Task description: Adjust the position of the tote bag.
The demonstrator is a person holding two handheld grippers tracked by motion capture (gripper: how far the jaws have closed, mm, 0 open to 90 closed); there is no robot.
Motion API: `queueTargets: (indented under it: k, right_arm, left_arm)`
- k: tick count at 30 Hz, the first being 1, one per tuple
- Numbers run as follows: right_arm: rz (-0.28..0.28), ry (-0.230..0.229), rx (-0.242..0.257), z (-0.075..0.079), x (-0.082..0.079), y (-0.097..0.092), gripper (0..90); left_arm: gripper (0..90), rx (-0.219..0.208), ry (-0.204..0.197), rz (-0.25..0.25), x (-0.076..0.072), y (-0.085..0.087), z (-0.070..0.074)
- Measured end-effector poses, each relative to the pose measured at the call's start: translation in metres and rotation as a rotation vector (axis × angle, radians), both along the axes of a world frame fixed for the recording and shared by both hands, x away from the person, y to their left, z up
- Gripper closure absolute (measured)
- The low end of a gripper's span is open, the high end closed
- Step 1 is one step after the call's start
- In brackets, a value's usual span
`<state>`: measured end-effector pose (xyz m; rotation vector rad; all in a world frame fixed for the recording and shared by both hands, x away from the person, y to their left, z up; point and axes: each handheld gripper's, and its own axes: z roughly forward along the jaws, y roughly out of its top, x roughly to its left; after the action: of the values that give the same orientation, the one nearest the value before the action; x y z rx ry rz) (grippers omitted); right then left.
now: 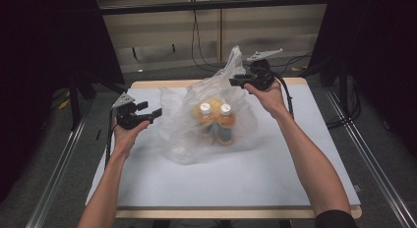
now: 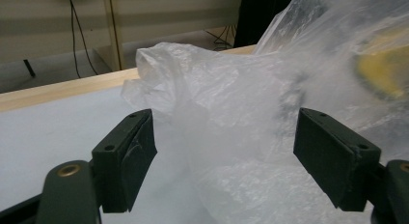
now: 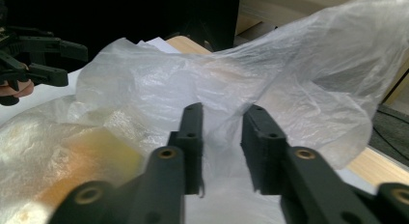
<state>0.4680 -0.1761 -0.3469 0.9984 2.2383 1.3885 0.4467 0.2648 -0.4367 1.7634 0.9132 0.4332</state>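
Note:
A clear plastic bag [image 1: 189,139] lies in the middle of the white table top [image 1: 255,179]. Inside it stand two orange bottles with white caps [image 1: 205,109] [image 1: 225,110]. My left gripper [image 1: 156,111] is at the bag's left edge. Its jaws stand wide apart, and crumpled bag film [image 2: 226,103] bulges in front of and between them [image 2: 224,142]. My right gripper [image 1: 232,81] is at the bag's raised top flap [image 1: 235,58]. Its jaws [image 3: 222,132] are narrow, with a gap showing and thin film [image 3: 251,84] running into it. The left gripper [image 3: 74,64] shows far off in the right gripper view.
The table's wooden rim [image 1: 162,84] runs along the far side, with dark stands and cables [image 1: 196,36] behind it. Metal rails [image 1: 54,174] flank the table on the floor. Bare white surface lies in front of the bag.

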Motion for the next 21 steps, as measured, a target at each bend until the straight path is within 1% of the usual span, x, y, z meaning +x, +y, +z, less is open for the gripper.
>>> queueTargets:
  k: [1, 2, 3, 4, 5, 6, 7, 8, 9, 10, 11, 12, 13, 14, 15, 16, 18, 19, 21]
  right_arm:
    - [0.006, -0.003, 0.002, -0.001, 0.001, 0.001, 83.2]
    - [0.004, 0.001, 0.007, -0.002, 0.001, 0.003, 87.2]
    - [0.008, 0.003, 0.010, -0.002, 0.002, 0.004, 90.0]
    - [0.013, 0.004, 0.012, -0.003, 0.003, 0.005, 90.0]
    - [0.013, 0.004, 0.012, -0.003, 0.003, 0.005, 90.0]
    - [0.014, 0.008, 0.012, -0.004, 0.003, 0.006, 90.0]
    - [0.024, 0.009, -0.001, -0.005, 0.003, 0.009, 90.0]
    - [0.024, 0.009, -0.001, -0.005, 0.003, 0.009, 90.0]
    - [0.024, 0.010, 0.001, -0.006, 0.003, 0.011, 90.0]
    - [0.028, 0.011, 0.001, -0.006, 0.003, 0.012, 90.0]
    - [0.021, 0.008, 0.008, -0.006, 0.002, 0.012, 90.0]
    - [0.021, 0.008, 0.008, -0.006, 0.002, 0.012, 90.0]
    - [0.018, 0.009, 0.006, -0.006, 0.002, 0.012, 90.0]
    - [0.018, 0.009, 0.006, -0.006, 0.002, 0.012, 90.0]
    - [0.018, 0.009, 0.008, -0.006, 0.001, 0.012, 90.0]
    - [0.018, 0.009, 0.008, -0.006, 0.001, 0.012, 90.0]
    - [0.017, 0.009, 0.008, -0.006, 0.000, 0.011, 90.0]
    - [0.017, 0.010, 0.009, -0.006, -0.001, 0.011, 90.0]
    - [0.015, 0.008, 0.011, -0.006, -0.001, 0.011, 90.0]
  left_arm:
    - [21.6, -0.001, 0.014, -0.003, 0.002, 0.001, 0.000]
    - [20.2, -0.001, 0.014, -0.003, 0.002, 0.001, 0.000]
    - [20.0, 0.006, 0.024, 0.000, 0.004, 0.001, 0.001]
    - [20.0, 0.021, 0.025, -0.005, 0.006, -0.001, 0.002]
    - [20.0, 0.021, 0.025, -0.005, 0.006, -0.001, 0.002]
    - [20.0, 0.038, 0.017, -0.007, 0.008, -0.003, 0.003]
    - [20.4, 0.023, 0.006, -0.003, 0.010, -0.005, 0.002]
    - [20.4, 0.023, 0.006, -0.003, 0.010, -0.005, 0.002]
    - [20.4, 0.014, 0.009, -0.004, 0.012, -0.006, 0.001]
    - [20.0, 0.014, 0.028, -0.007, 0.014, -0.007, -0.001]
    - [18.4, 0.013, 0.051, -0.026, 0.019, -0.010, -0.005]
    - [18.5, 0.013, 0.051, -0.026, 0.019, -0.010, -0.005]
    - [18.5, 0.027, 0.067, -0.032, 0.023, -0.017, -0.008]
    - [18.1, 0.027, 0.067, -0.032, 0.023, -0.017, -0.008]
    - [17.7, 0.036, 0.079, -0.047, 0.025, -0.022, -0.012]
    - [17.8, 0.036, 0.079, -0.047, 0.025, -0.022, -0.012]
    - [17.7, 0.066, 0.091, -0.049, 0.028, -0.027, -0.018]
    - [17.7, 0.069, 0.101, -0.047, 0.029, -0.028, -0.020]
    - [18.0, 0.071, 0.105, -0.046, 0.030, -0.027, -0.021]
